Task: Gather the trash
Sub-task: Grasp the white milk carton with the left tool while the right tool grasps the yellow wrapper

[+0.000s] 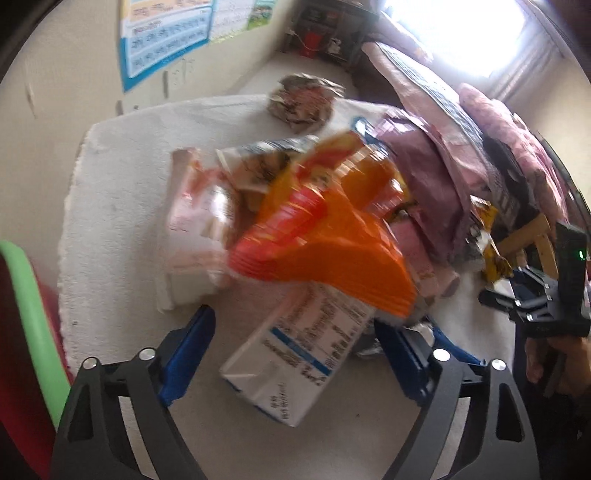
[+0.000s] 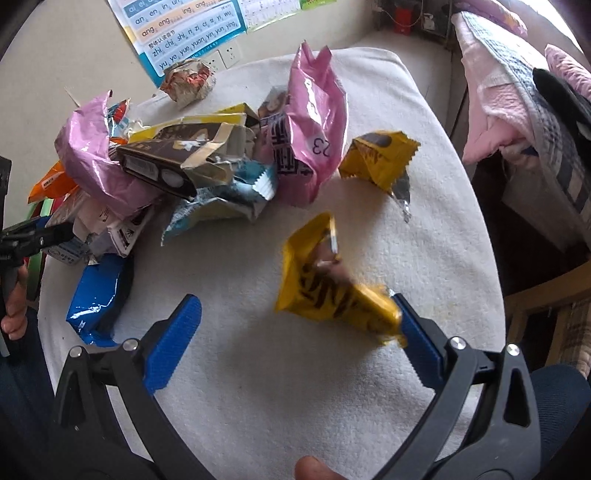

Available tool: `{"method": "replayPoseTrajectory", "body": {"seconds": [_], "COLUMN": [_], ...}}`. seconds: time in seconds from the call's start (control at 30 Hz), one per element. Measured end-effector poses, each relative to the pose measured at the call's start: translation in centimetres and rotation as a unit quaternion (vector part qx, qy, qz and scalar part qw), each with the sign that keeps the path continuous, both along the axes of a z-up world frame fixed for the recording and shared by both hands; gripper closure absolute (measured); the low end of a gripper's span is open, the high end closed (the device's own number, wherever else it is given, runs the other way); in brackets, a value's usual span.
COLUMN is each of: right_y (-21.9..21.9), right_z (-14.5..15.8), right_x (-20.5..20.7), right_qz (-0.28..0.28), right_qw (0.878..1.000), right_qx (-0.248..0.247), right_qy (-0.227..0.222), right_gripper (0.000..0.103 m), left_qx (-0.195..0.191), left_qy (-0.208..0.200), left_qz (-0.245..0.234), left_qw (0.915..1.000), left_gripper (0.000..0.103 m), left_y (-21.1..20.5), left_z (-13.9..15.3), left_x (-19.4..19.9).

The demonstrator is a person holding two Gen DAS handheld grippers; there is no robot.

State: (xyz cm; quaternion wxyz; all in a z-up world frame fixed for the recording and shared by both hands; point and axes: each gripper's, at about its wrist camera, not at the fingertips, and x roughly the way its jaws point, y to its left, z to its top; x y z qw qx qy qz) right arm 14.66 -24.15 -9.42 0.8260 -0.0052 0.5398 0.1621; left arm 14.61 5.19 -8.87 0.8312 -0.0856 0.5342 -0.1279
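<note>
A heap of snack wrappers lies on a white cloth-covered table [image 2: 258,369]. In the left wrist view my left gripper [image 1: 295,343] is open, its blue fingers either side of a white label packet [image 1: 295,362] under a blurred orange bag [image 1: 332,254]. In the right wrist view my right gripper [image 2: 295,332] is open. A blurred yellow wrapper [image 2: 332,291] lies against its right finger [image 2: 417,332]. Another yellow wrapper [image 2: 376,162], a pink bag [image 2: 314,129], a torn brown box [image 2: 173,162] and a blue packet [image 2: 99,299] lie beyond.
A crumpled foil ball [image 2: 188,81] sits at the table's far edge by a wall poster [image 2: 184,33]. Pink bedding [image 2: 517,92] and a wooden chair [image 2: 546,306] stand at the right. A green rim [image 1: 33,314] is at the left.
</note>
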Motion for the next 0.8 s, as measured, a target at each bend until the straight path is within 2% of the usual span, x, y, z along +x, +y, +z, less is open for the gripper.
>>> {"method": "replayPoseTrajectory", "body": {"seconds": [0.07,0.13,0.23,0.3,0.37,0.43,0.5,0.67,0.8], "right_y": [0.0,0.1,0.2,0.0,-0.3,-0.4,-0.3,0.5,0.8], "right_z": [0.1,0.1,0.0,0.1,0.3,0.3,0.4,1.5,2.9], "right_x": [0.0,-0.1,-0.2,-0.1,-0.1,0.0,-0.2,-0.7,-1.3], "right_qz": [0.002,0.007,0.011,0.009,0.003,0.001,0.008,0.024,0.025], "right_qw": [1.0,1.0,1.0,1.0,1.0,1.0,1.0,0.999,0.998], "right_qx": [0.004,0.01,0.011,0.018,0.02,0.022,0.025,0.022,0.033], "right_qy": [-0.001,-0.003,-0.003,-0.003,-0.004,-0.003,-0.003,-0.024,-0.04], "right_gripper": [0.004,0.007,0.021,0.038,0.048,0.051,0.062,0.067,0.067], "left_qx": [0.012,0.034,0.034,0.022,0.012,-0.001,-0.012,-0.022,-0.028], "left_qy": [0.004,0.009,0.012,0.018,0.021,0.018,0.015,0.01,-0.002], "left_qz": [-0.021,-0.03,-0.024,-0.012,0.003,0.024,0.041,0.063,0.079], "left_qw": [0.9997,0.999,0.999,0.9995,0.9997,0.9995,0.999,0.9977,0.9965], "left_gripper": [0.039,0.056,0.059,0.059,0.059,0.06,0.062,0.062,0.064], "left_y": [-1.1,-1.9,-2.4,-2.7,-2.6,-2.7,-2.8,-3.4,-3.6], "left_z": [-0.3,-0.6,-0.5,-0.5,-0.6,-0.3,0.0,1.1,2.5], "left_x": [-0.4,-0.6,-1.2,-1.8,-2.4,-3.4,-4.4,-6.5,-8.1]}}
